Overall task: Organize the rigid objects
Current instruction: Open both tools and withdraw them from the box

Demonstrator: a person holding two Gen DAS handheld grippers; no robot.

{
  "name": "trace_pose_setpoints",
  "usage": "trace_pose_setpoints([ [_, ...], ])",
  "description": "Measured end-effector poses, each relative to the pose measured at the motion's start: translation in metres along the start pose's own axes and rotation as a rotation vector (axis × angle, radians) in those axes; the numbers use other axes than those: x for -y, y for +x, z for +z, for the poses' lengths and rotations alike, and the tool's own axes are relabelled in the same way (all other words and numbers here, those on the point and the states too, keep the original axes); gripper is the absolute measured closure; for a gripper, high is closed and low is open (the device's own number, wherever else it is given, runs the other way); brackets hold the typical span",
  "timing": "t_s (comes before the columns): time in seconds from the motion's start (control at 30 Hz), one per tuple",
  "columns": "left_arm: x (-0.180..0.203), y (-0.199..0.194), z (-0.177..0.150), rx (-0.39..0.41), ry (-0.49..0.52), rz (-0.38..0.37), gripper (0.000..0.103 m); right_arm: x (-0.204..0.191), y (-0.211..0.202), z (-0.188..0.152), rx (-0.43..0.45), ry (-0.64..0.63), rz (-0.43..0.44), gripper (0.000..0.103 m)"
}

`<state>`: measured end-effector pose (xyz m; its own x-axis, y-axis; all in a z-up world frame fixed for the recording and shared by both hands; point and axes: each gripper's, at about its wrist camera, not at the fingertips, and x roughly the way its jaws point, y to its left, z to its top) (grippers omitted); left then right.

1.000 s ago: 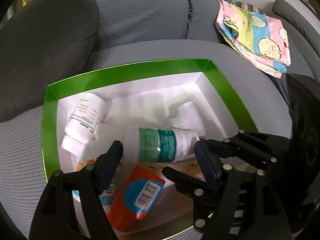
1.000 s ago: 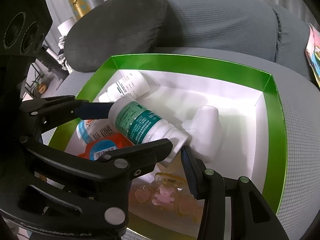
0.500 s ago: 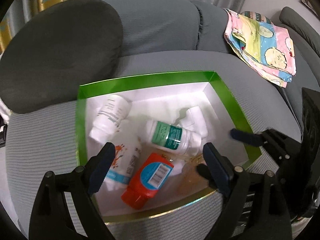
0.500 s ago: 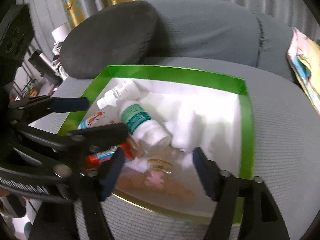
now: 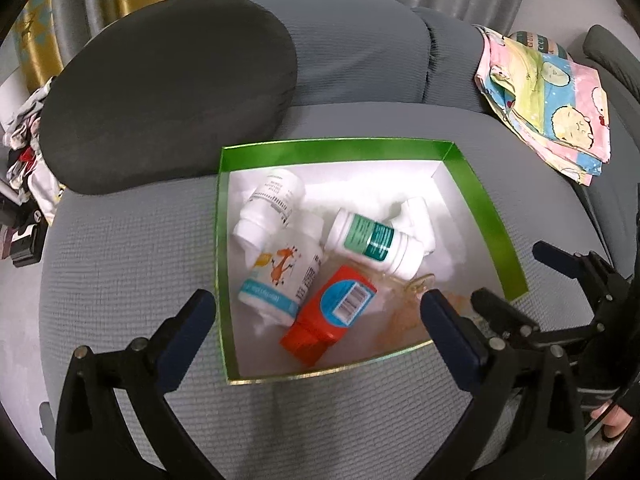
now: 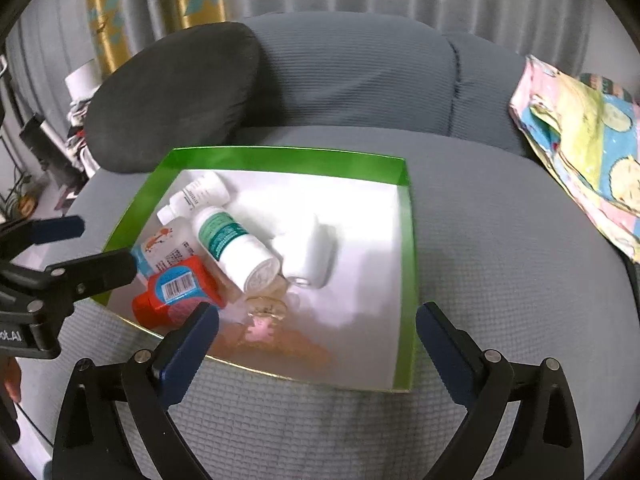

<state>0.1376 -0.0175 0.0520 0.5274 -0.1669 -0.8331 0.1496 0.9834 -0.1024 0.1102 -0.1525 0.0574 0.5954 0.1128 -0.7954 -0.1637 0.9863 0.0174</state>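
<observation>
A green-rimmed box (image 5: 468,176) (image 6: 406,248) with a white inside sits on a grey sofa seat. In it lie a white bottle with a green label (image 5: 372,244) (image 6: 232,244), a white bottle with black print (image 5: 272,204) (image 6: 200,194), a bottle with an orange animal picture (image 5: 280,276) (image 6: 164,246), an orange-red bottle (image 5: 328,316) (image 6: 176,292), a plain white bottle (image 5: 416,220) (image 6: 312,252) and a pinkish clear piece (image 6: 260,326). My left gripper (image 5: 316,316) hovers above the box's near edge, jaws opening with nothing between them. My right gripper (image 6: 316,328) hovers likewise, jaws opening and empty.
A dark grey cushion (image 5: 168,88) (image 6: 172,96) leans against the sofa back behind the box. A colourful patterned cloth (image 5: 548,96) (image 6: 584,140) lies to the right. Clutter stands on the floor at the far left (image 5: 24,168).
The green-label bottle, held between both grippers a second ago, now lies in the box. Both grippers opened wide and pulled up and back, so the box looks smaller.
</observation>
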Motion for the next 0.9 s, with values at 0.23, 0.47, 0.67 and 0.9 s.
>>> trace_pose_setpoints([
  [0.23, -0.006, -0.007, -0.008, -0.032, -0.069, 0.018, 0.001, 0.000, -0.009, -0.001, -0.024, 0.021, -0.003, 0.004],
  [0.47, -0.013, -0.014, -0.012, -0.061, -0.126, 0.061, 0.001, -0.006, -0.015, -0.003, -0.035, 0.005, -0.004, 0.004],
  [0.67, -0.020, -0.019, -0.013, -0.064, -0.160, 0.057, 0.001, -0.009, -0.014, -0.004, -0.042, 0.001, 0.000, 0.004],
  [0.9, -0.021, -0.016, -0.011, -0.070, -0.157, 0.099, 0.001, -0.012, -0.013, -0.004, -0.045, -0.004, 0.003, 0.004],
])
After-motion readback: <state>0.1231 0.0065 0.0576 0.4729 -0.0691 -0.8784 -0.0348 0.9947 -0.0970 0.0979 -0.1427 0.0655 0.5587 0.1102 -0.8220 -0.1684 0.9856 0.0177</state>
